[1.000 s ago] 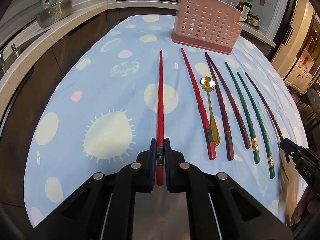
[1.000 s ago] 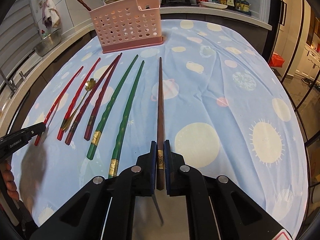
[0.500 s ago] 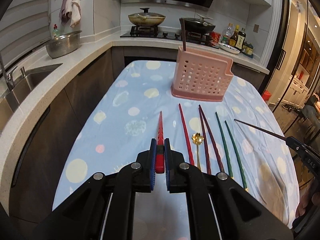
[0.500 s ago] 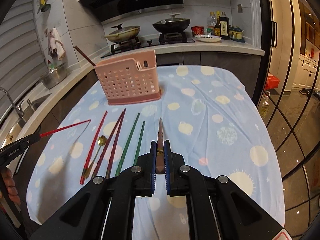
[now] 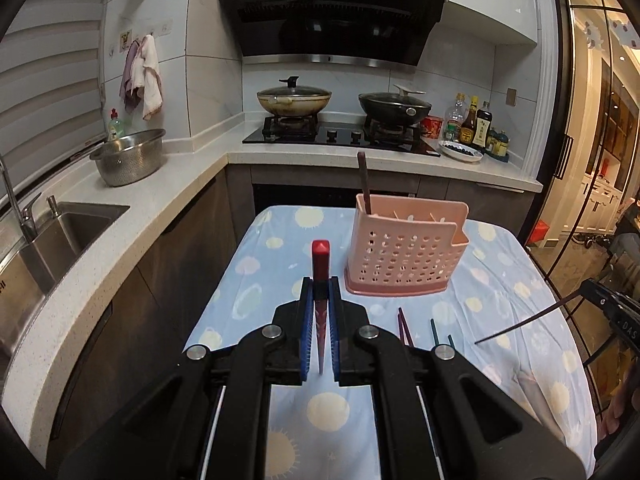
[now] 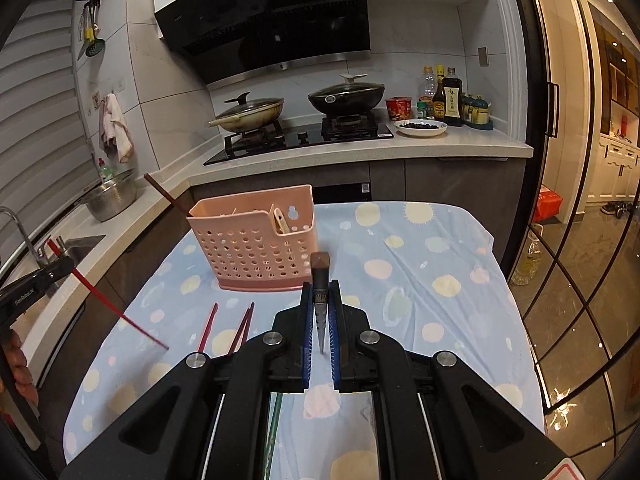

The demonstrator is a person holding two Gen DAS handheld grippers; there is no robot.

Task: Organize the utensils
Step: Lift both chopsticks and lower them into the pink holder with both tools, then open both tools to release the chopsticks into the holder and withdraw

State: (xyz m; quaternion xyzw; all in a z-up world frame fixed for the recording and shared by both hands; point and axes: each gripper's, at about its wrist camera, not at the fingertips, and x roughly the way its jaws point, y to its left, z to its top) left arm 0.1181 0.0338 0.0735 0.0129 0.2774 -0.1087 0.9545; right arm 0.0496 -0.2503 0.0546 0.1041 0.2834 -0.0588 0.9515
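Jaws of the left gripper are clamped on a red chopstick, and those of the right gripper on a brown chopstick. A second ago both sticks lay flat on the counter; now each is lifted clear and stands thick end up, tip down. The pink utensil holder sits at about 1 o'clock from the left gripper, already holding one brown chopstick, so insertion looks next.

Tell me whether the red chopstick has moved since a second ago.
Yes. The red chopstick, which lay flat on the tablecloth left of the other chopsticks, is now lifted clear in the left gripper, tip angled down, nearer the pink basket.
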